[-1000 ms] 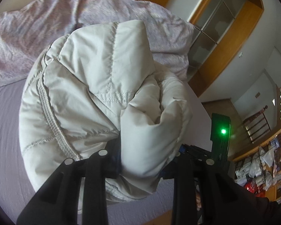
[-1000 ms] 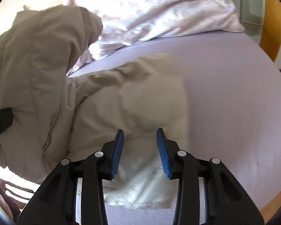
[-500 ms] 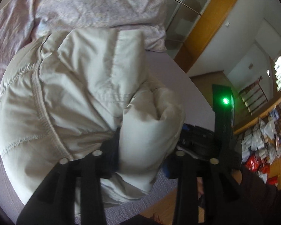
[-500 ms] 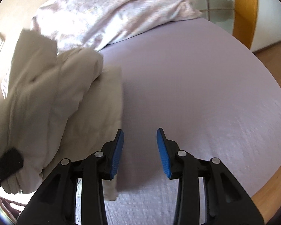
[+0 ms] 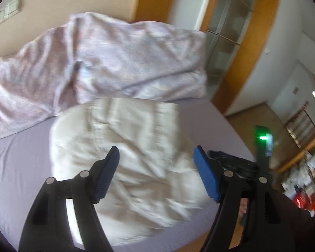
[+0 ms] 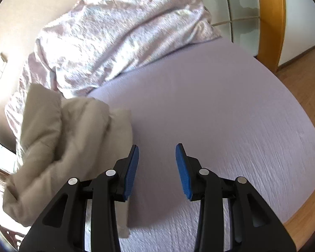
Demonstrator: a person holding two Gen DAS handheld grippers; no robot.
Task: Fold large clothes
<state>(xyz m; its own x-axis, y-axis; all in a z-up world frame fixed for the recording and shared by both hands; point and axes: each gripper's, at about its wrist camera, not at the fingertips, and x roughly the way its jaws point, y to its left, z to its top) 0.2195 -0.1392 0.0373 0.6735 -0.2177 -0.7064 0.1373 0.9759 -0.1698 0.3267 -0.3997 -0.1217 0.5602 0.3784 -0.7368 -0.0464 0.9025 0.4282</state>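
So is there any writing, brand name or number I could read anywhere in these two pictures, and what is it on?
No text can be read in either view.
The white padded jacket, the crumpled duvet and the bed sheet show no label or print.
The packets on the shelves at the right edge of the left view may carry print, but they are too small and blurred to read.

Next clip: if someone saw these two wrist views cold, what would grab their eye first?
The cream padded jacket, bunched in a heap on the lilac bed sheet, just beyond the left gripper, whose jaws are opening with nothing pressed between them. Behind it a rumpled pink-patterned duvet lies across the head of the bed. The right gripper hangs open over bare sheet, the jacket off to its left.
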